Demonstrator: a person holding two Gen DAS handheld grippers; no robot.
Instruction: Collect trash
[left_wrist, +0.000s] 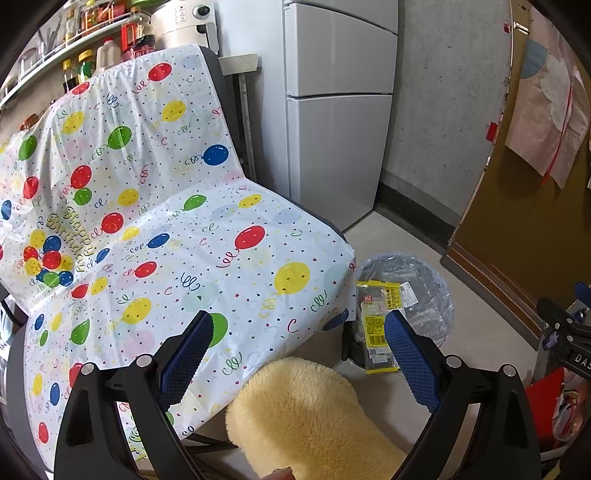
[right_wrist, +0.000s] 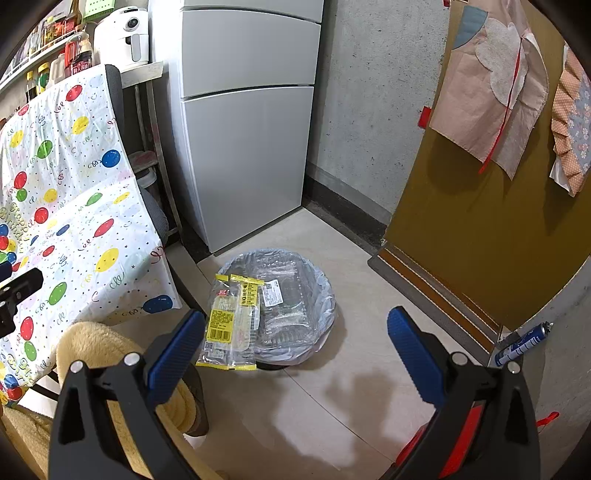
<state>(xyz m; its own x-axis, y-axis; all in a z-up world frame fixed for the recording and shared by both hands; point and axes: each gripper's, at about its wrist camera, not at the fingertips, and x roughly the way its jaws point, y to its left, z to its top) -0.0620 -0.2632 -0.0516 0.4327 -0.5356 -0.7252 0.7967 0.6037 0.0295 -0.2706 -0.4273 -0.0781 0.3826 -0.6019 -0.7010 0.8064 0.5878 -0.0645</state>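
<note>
A small trash bin (right_wrist: 314, 291) lined with a pale plastic bag stands on the floor by the fridge; clear plastic trays lie inside it. A yellow and clear food wrapper (right_wrist: 231, 321) hangs over the bin's near rim. The bin (left_wrist: 424, 291) and the wrapper (left_wrist: 376, 314) also show in the left wrist view. My left gripper (left_wrist: 297, 325) is open and empty above the seat's front edge. My right gripper (right_wrist: 295, 321) is open and empty, above the floor just short of the bin.
A chair draped in a balloon-print sheet (left_wrist: 155, 221) fills the left. A fluffy yellow slipper (left_wrist: 314, 417) lies under my left gripper. A white fridge (right_wrist: 243, 122) stands behind the bin, a brown door (right_wrist: 498, 221) to the right, a spray can (right_wrist: 522, 343) by it.
</note>
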